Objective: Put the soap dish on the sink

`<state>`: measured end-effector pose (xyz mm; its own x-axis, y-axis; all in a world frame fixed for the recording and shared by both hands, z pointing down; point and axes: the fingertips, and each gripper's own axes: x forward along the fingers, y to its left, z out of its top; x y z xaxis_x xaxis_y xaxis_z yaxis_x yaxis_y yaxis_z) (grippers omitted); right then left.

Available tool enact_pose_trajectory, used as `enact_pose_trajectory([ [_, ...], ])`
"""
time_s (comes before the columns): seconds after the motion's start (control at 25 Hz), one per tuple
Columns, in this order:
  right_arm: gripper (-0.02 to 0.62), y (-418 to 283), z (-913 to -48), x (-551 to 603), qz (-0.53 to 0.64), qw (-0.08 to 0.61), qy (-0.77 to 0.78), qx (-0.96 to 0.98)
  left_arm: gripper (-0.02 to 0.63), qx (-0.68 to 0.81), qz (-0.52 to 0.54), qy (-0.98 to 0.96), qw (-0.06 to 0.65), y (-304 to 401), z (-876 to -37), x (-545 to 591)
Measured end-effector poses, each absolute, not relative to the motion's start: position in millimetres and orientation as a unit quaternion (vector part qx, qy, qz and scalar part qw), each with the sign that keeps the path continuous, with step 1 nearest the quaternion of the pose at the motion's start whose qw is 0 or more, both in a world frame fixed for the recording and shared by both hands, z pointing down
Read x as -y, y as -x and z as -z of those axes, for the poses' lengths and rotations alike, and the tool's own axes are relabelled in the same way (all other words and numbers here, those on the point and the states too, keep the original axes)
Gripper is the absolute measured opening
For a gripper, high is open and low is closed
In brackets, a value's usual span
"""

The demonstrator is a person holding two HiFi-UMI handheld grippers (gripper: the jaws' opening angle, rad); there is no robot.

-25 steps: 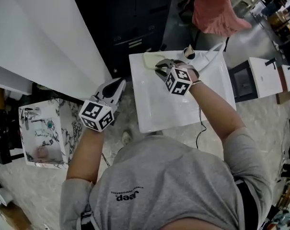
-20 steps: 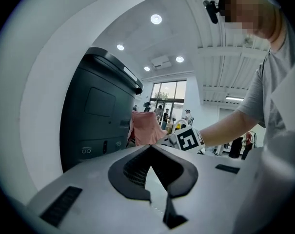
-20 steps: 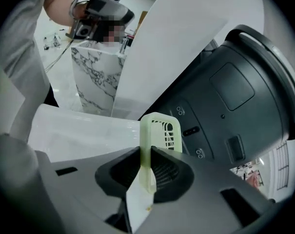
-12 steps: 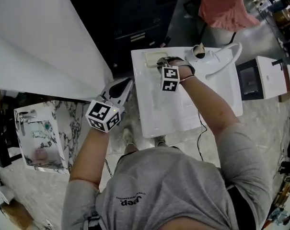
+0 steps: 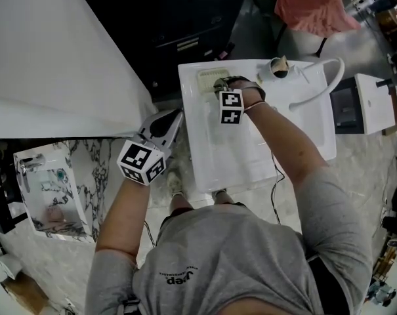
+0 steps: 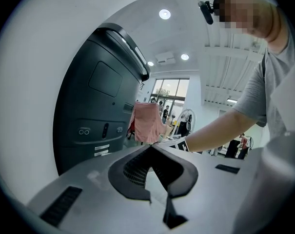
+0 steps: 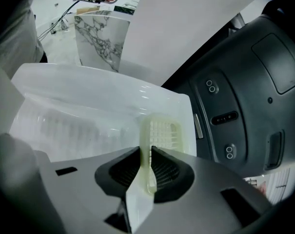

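Far left, on the floor: a marble-patterned washbasin unit (image 5: 54, 189), well apart from the work and no obstruction. Above it a large white sloping panel (image 5: 47, 51) fills the upper left.

Left gripper (image 5: 174, 117): held in the air just beside the left edge of the sink, pointing roughly level. Its own view shows the jaw tips met with nothing between them (image 6: 149, 149). Judged to be parked clear of the sink so the other hand works unhindered.

Behind, centre: a dark grey moulded machine housing (image 5: 185, 25) stands close against the sink's rear edge. It limits room behind the placement spot.

Centre: the white rectangular ceramic sink (image 5: 250, 163). The pale yellow slotted plastic soap dish (image 5: 211, 77) sits at its rear left corner, over the flat ledge and not in the basin. The right gripper (image 5: 221, 86) points steeply down. In its own view the pads are closed narrowly on one side wall of the dish (image 7: 146, 149), so the slotted floor stays flat and faces up. Whether the dish base already bears on the ledge cannot be told. Judged: placement all but complete, release outstanding. The risk is the dish tipping or sliding toward the basin as the jaws part.

Right of the dish along the same ledge: a small round pale object with a dark opening (image 5: 277, 67), identity unclear, then a white curved tap spout (image 5: 321, 90). Both are apart from the dish.

Far right: a pink cloth (image 5: 313, 5) draped beyond the sink and a white box (image 5: 375, 104) beside it. Neither interferes.
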<state>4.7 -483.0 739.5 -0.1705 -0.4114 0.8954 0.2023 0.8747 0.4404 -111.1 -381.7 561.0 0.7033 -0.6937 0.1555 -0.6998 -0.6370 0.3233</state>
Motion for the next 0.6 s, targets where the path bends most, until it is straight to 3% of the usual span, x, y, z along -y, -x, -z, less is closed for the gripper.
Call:
enact_pose_trajectory([
  [0.6,0.152,-4,-751,480,0.223,0.640,-0.076,0.731,0.014,0.380,-0.009,-0.906,0.189,104,-565,377],
])
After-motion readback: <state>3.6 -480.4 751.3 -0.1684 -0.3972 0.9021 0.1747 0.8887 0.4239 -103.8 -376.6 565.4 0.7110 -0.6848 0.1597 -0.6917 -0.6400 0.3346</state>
